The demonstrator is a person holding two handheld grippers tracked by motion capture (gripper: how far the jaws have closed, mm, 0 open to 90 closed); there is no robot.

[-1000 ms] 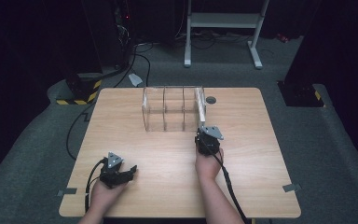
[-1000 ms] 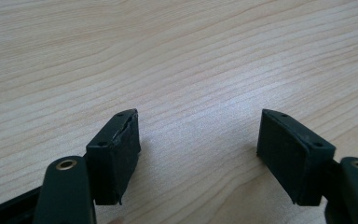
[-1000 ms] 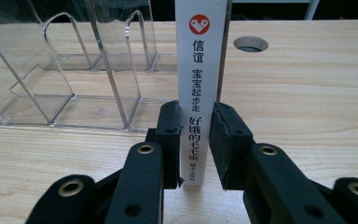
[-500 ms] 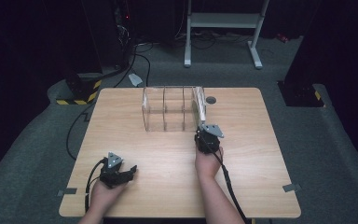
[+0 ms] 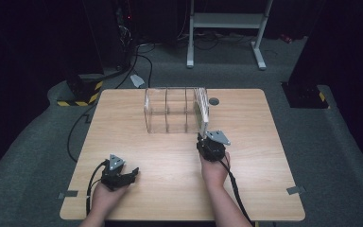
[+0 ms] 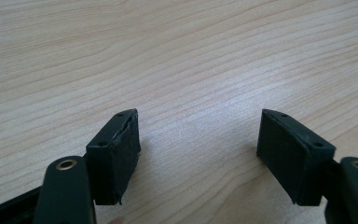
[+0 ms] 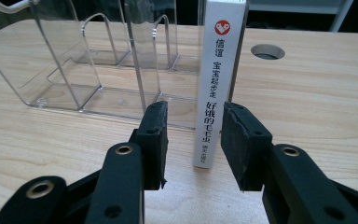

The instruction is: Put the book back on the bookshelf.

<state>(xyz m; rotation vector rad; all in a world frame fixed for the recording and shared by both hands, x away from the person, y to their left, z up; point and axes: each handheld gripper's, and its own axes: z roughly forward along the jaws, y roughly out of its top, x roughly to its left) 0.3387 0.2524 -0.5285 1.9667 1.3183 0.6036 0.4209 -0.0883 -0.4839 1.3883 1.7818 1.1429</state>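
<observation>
The right gripper [image 7: 193,135] has its fingers [image 7: 153,140] parted a little, one on each side of the lower spine of a white book [image 7: 216,79]. There is a sliver of gap on both sides, so the pads are close to the book but not pressing it. The book stands upright in the rightmost slot of a clear acrylic rack [image 7: 98,60], its near end sticking out toward the gripper, with red logo and dark characters running down the spine.

From the high view, the rack [image 5: 170,111] sits toward the far edge of the surface [image 5: 264,189], roughly at its middle, and the book [image 5: 201,111] is at the rack's right end. The right gripper [image 5: 203,138] is just in front of that end, held in the person's right hand [image 5: 213,168].

The left gripper [image 6: 198,140] rests low over bare wood with its fingers [image 6: 116,154] spread wide, holding and touching nothing. In the high view it [image 5: 131,174] lies near the front left corner of the surface, well apart from the rack, in the left hand [image 5: 105,194].

By count: one book, one rack with three slots that I can make out, two grippers, two fingers on each. One round hole [image 5: 213,101] shows in the surface just right of the rack.
</observation>
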